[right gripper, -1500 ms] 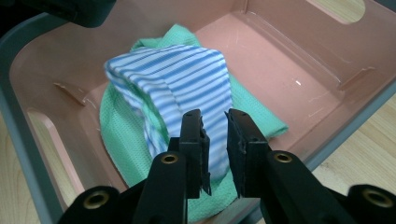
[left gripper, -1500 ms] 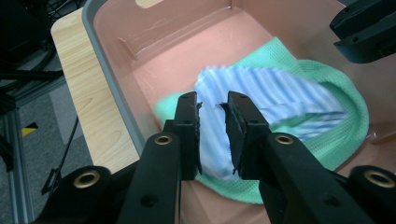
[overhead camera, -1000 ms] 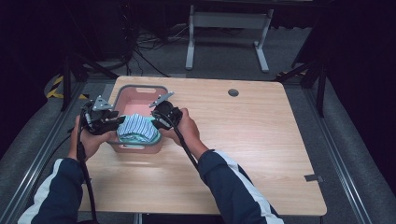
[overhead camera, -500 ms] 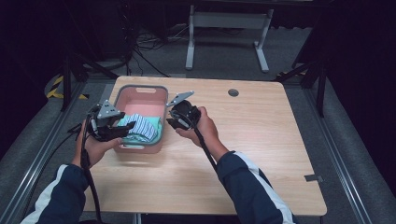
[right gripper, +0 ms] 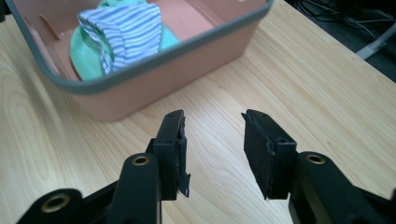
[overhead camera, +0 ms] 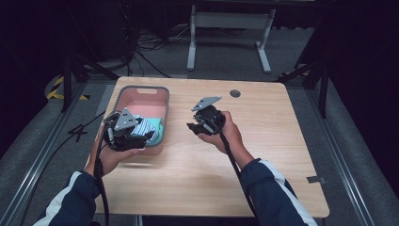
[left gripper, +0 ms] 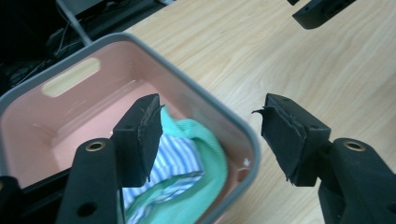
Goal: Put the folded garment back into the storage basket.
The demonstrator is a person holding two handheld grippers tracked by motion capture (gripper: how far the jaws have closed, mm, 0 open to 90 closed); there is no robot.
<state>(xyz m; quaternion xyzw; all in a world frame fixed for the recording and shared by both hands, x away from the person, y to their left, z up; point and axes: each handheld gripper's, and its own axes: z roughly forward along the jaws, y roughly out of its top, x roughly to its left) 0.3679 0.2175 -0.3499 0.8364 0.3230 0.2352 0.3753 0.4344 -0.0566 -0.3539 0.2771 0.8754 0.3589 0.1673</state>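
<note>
A pale wooden table (overhead camera: 263,160) with a fine straight grain and rounded corners is being viewed from above. Toward its left side a rectangular plastic basket (overhead camera: 162,94) is standing, pink inside with a thick grey rim and a slot handle cut in its far wall. Soft folded cloth is lying at the near end of the basket: a blue-and-white striped cloth (right gripper: 128,32) is resting on top of a mint-green knitted cloth (left gripper: 205,168).

The left gripper (overhead camera: 123,129) is being held at the near end of the basket, over its rim. In the left gripper view its jaws are being held wide apart, nothing between them; the black foam pads (left gripper: 140,135) are looking rough and frayed at their edges. One jaw is hanging over the cloth, the other over bare wood outside the rim.

The right gripper (overhead camera: 195,126) is being held above the open table just right of the basket, apart from it. Its jaws are being held moderately apart and empty, with bare wood seen between the pads (right gripper: 175,149).

A small round dark grommet (overhead camera: 235,93) is set in the tabletop near the far edge.
</note>
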